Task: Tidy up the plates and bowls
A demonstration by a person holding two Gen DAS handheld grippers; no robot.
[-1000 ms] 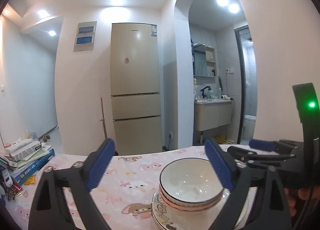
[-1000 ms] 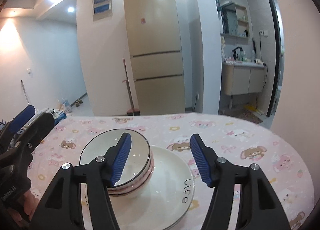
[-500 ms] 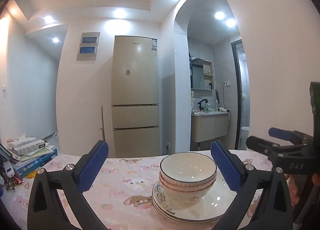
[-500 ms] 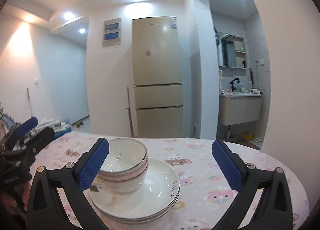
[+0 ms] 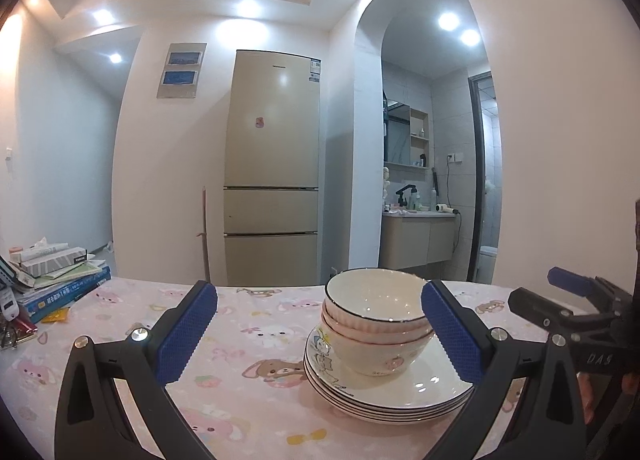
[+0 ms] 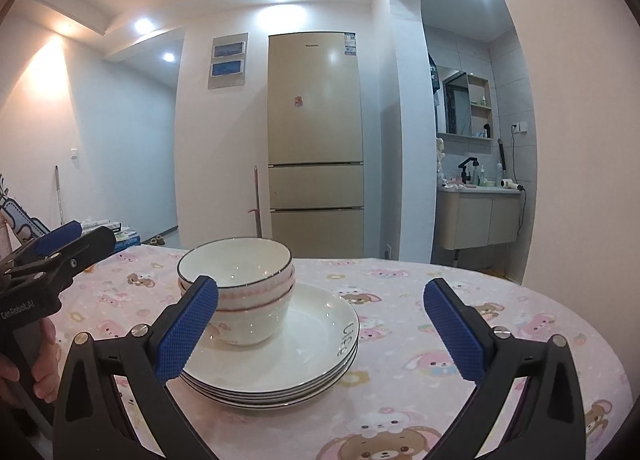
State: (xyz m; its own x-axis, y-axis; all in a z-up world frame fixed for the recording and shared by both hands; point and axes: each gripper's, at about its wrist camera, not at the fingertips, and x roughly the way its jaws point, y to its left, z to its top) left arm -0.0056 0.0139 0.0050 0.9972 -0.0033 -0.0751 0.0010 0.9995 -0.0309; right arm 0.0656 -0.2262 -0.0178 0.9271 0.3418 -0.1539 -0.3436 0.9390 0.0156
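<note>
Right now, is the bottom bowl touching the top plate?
Touching. The right wrist view shows the bottom bowl resting directly on the top plate, no gap beneath.

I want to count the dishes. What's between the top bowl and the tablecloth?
Under the top bowl sit more nested bowls, then a stack of plates resting on the tablecloth. The right wrist view shows it best.

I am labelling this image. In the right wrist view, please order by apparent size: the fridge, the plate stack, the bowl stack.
1. fridge, though it stands far away.
2. plate stack.
3. bowl stack, resting on the plates.
</note>
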